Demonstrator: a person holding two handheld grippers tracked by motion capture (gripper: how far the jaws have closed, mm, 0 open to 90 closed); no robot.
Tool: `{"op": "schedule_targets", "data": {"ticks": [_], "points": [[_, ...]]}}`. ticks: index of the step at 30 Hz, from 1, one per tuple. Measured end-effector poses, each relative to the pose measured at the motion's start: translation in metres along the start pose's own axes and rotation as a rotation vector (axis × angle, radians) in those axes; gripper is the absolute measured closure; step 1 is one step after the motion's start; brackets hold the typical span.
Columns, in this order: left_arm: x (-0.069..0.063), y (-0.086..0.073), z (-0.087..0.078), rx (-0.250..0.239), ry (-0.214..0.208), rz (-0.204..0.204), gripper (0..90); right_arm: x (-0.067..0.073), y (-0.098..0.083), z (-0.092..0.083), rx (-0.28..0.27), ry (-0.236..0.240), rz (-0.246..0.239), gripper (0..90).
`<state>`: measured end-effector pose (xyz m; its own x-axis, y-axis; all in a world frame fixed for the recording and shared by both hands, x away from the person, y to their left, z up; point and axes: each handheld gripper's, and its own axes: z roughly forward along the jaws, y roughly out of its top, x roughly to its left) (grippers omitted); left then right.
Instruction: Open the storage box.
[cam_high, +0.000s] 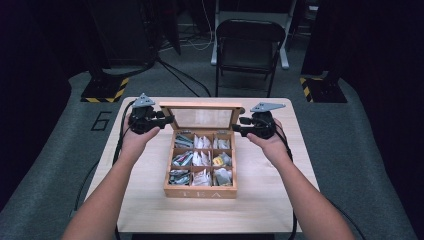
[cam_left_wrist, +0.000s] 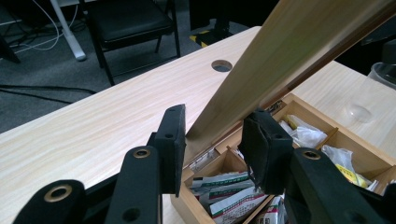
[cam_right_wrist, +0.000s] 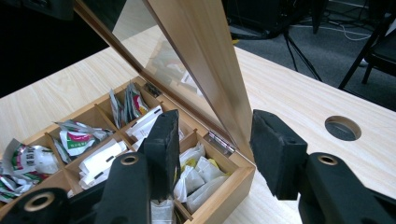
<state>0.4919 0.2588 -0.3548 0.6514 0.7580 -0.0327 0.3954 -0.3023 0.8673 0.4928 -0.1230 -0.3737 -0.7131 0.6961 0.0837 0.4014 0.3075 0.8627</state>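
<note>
The left hand-held gripper (cam_left_wrist: 212, 140) clamps the raised lid (cam_left_wrist: 285, 51) of the tea box (cam_high: 200, 192); the right hand-held gripper (cam_right_wrist: 215, 149) straddles the lid's other edge, its jaws apart and not pressing.

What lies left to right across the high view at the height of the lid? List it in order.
left gripper → tea box's upright glass-paned lid → right gripper, all over the wooden table, with the open tea box just nearer the camera.
</note>
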Motion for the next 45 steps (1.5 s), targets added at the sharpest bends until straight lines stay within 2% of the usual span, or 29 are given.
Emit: {"op": "schedule_targets", "data": {"ticks": [15, 24, 27, 34, 45], "points": [[0.004, 0.005, 0.003, 0.008, -0.006, -0.010, 60.9, -0.012, -0.003, 0.020, 0.035, -0.004, 0.026, 52.9], [0.006, 0.006, 0.005, -0.002, -0.004, -0.016, 61.2, -0.016, -0.005, 0.029, 0.051, -0.009, -0.002, 55.9], [0.007, 0.006, 0.005, -0.002, -0.005, -0.018, 61.3, -0.016, -0.005, 0.031, 0.051, -0.016, 0.005, 56.7], [0.008, 0.006, 0.006, -0.007, -0.004, -0.020, 61.3, -0.017, -0.006, 0.037, 0.054, -0.037, -0.013, 58.1], [0.009, 0.006, 0.006, -0.007, -0.009, -0.024, 61.3, -0.020, -0.003, 0.041, 0.031, -0.031, 0.001, 60.2]]}}
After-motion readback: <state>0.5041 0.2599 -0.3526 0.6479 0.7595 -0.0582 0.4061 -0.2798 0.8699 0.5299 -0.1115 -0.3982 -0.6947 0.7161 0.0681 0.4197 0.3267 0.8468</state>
